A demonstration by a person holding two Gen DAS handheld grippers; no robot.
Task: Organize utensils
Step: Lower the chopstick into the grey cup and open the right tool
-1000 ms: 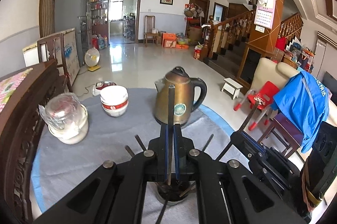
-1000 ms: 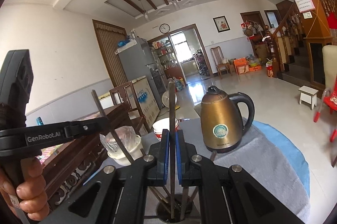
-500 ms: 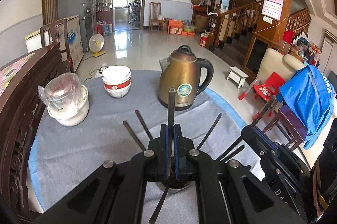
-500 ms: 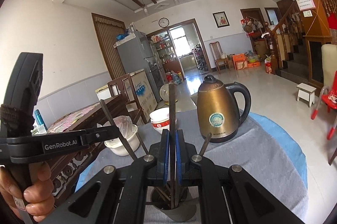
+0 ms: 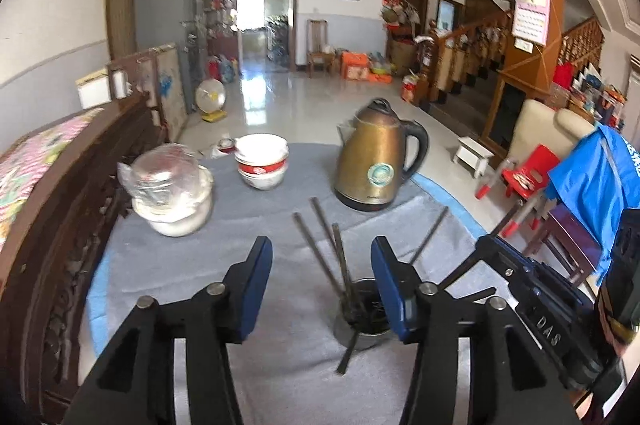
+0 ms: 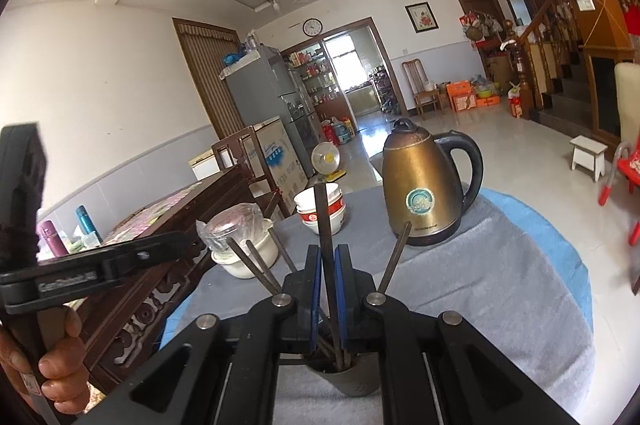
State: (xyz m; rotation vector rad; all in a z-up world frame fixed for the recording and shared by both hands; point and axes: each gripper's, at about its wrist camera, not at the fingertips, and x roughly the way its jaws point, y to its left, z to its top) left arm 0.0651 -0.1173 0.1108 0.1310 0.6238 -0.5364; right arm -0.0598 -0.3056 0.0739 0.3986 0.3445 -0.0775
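Observation:
A small metal holder cup stands on the grey cloth with several dark chopsticks leaning in it. My left gripper is open and empty, its blue pads either side of the cup, just above it. In the right wrist view the same cup sits below my right gripper, which is shut on one upright dark chopstick whose lower end reaches into the cup. Other chopsticks fan out around it.
A brass kettle stands behind the cup. Stacked white bowls and a plastic-wrapped glass jar in a white bowl sit at the left. A dark carved wooden bed frame borders the table's left edge.
My left gripper has opened and let go of its chopstick, which now stands in the cup. My right gripper has lowered its chopstick toward the cup.

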